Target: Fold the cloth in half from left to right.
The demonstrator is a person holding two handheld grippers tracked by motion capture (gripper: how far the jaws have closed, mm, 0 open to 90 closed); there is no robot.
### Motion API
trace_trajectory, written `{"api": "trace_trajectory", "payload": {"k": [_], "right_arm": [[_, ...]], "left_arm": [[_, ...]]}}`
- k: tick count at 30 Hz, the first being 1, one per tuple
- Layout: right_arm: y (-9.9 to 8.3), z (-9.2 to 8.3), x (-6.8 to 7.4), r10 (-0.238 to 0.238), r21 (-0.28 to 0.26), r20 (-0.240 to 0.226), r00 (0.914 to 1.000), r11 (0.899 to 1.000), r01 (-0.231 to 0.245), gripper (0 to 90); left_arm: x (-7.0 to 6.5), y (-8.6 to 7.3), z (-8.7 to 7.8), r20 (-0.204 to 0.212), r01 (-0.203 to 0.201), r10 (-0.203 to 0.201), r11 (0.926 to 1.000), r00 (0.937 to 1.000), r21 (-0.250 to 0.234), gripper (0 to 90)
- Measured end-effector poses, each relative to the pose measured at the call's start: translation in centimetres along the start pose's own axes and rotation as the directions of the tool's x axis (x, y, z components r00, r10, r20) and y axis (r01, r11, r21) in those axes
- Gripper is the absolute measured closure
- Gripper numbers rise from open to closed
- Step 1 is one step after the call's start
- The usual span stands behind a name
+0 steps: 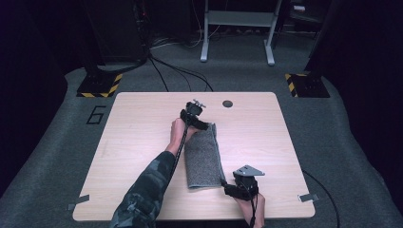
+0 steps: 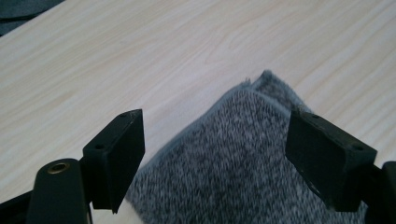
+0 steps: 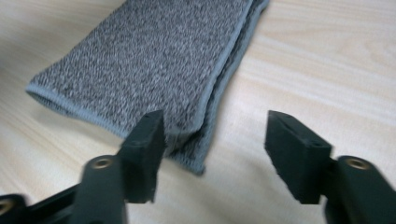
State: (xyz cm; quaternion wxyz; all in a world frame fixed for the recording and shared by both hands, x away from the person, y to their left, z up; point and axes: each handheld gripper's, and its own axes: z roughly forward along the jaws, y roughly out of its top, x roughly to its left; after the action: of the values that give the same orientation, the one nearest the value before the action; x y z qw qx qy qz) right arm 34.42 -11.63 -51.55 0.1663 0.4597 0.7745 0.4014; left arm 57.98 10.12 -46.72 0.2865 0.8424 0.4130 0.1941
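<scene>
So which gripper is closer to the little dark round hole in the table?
Left. The left gripper sits at the towel's far end, near the hole; the right gripper is at the towel's near corner.

from my seat the folded grey knitted towel runs off the bottom edge of the left gripper view, so i can't see how far it reaches back under the left gripper. its far corner tucks behind that gripper's right-hand pad. in the right gripper view, the towel's far end is cut by the top edge, and its near corner slips behind the left pad of the right gripper; the whole view is soft with blur. in the high view, the small dark round spot on the light wooden table, beyond the left gripper, is too small to identify.
</scene>
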Motion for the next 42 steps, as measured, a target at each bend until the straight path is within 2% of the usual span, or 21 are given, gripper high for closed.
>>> {"api": "trace_trajectory", "payload": {"k": [2,3,5,6,8,11,12,13,14,15,16,17,20,23,27,28,31,33,34,37,42], "right_arm": [[0.7,0.5,-0.3,-0.007,-0.003,-0.014,0.9999,1.000,0.007,23.9],[0.7,0.5,-0.3,-0.007,-0.003,-0.014,0.9999,1.000,0.007,23.9],[1.3,1.2,-0.6,-0.020,0.005,-0.013,0.9997,1.000,0.020,19.0],[1.3,1.2,-0.6,-0.020,0.005,-0.013,0.9997,1.000,0.020,19.0],[1.6,1.9,-1.0,-0.038,0.019,0.005,0.9993,0.999,0.038,18.0],[1.6,2.4,-1.1,-0.047,0.031,0.029,0.9985,0.998,0.046,16.1],[1.6,2.4,-1.1,-0.047,0.031,0.029,0.9985,0.998,0.046,16.1],[1.6,2.7,-1.1,-0.049,0.038,0.048,0.9977,0.998,0.047,14.4],[1.6,2.7,-1.1,-0.049,0.038,0.048,0.9977,0.998,0.047,14.4],[1.5,3.0,-1.1,-0.059,0.046,0.058,0.9966,0.997,0.056,13.8],[1.5,3.0,-1.1,-0.059,0.046,0.058,0.9966,0.997,0.056,13.8],[1.4,3.1,-1.3,-0.068,0.051,0.058,0.9960,0.997,0.065,13.7],[1.4,3.1,-1.1,-0.063,0.049,0.058,0.9963,0.997,0.060,13.8],[1.5,3.2,-1.0,-0.069,0.064,0.054,0.9961,0.996,0.066,11.1],[1.4,3.4,-1.0,-0.078,0.079,0.052,0.9956,0.994,0.074,10.8],[1.4,3.4,-1.0,-0.078,0.079,0.052,0.9956,0.994,0.074,10.8],[1.4,3.4,-0.9,-0.089,0.088,0.052,0.9947,0.993,0.084,11.2],[1.4,3.4,-0.7,-0.079,0.089,0.054,0.9954,0.993,0.074,11.2],[1.3,3.4,-0.8,-0.099,0.088,0.057,0.9934,0.992,0.094,11.3],[1.2,3.2,-0.5,-0.106,0.097,0.050,0.9931,0.990,0.101,11.0],[0.8,2.9,0.4,-0.095,0.098,0.041,0.9946,0.991,0.091,11.1]], "left_arm": [[0.6,-1.1,-0.5,-0.002,0.013,-0.013,0.9999,0.9999,0.005,17.5],[0.6,-1.1,-0.5,-0.002,0.013,-0.013,0.9999,0.9999,0.005,17.4],[0.8,-2.4,-1.3,0.001,-0.006,0.006,0.9997,1.0000,0.022,16.6],[0.8,-2.4,-1.3,0.001,-0.006,0.006,0.9997,1.0000,0.022,16.3],[0.6,-4.1,-2.3,0.009,-0.027,0.027,0.9992,0.9996,0.028,16.1],[0.2,-5.9,-3.3,0.021,-0.032,0.032,0.9989,0.9993,0.032,15.8],[0.2,-5.9,-3.3,0.021,-0.032,0.032,0.9989,0.9993,0.032,15.3],[-0.3,-7.2,-4.0,0.046,-0.039,0.038,0.9987,0.9983,0.032,15.5],[-0.3,-7.2,-4.0,0.046,-0.039,0.038,0.9987,0.9983,0.032,15.4],[-1.0,-8.4,-4.7,0.059,-0.055,0.053,0.9977,0.9969,0.038,15.3],[-1.0,-8.4,-4.7,0.059,-0.055,0.053,0.9977,0.9969,0.038,15.3],[-1.7,-9.6,-5.4,0.081,-0.060,0.057,0.9976,0.9951,0.033,15.3],[-2.6,-10.7,-6.1,0.103,-0.073,0.069,0.9968,0.9923,0.032,15.3],[-3.9,-12.3,-6.9,0.104,-0.106,0.103,0.9941,0.9892,0.024,15.4],[-5.1,-14.4,-8.0,0.121,-0.108,0.106,0.9941,0.9869,0.010,15.3],[-5.1,-14.4,-8.0,0.121,-0.108,0.106,0.9941,0.9869,0.010,15.1],[-6.6,-16.2,-9.4,0.126,-0.147,0.146,0.9892,0.9813,-0.002,15.0],[-7.0,-16.6,-9.7,0.131,-0.152,0.151,0.9883,0.9797,-0.002,15.0],[-7.2,-17.1,-10.0,0.131,-0.160,0.159,0.9871,0.9785,-0.006,15.0],[-7.8,-18.3,-10.6,0.117,-0.176,0.175,0.9844,0.9776,-0.008,15.2],[-7.5,-19.0,-11.0,0.136,-0.164,0.164,0.9865,0.9772,-0.009,15.2]]}}
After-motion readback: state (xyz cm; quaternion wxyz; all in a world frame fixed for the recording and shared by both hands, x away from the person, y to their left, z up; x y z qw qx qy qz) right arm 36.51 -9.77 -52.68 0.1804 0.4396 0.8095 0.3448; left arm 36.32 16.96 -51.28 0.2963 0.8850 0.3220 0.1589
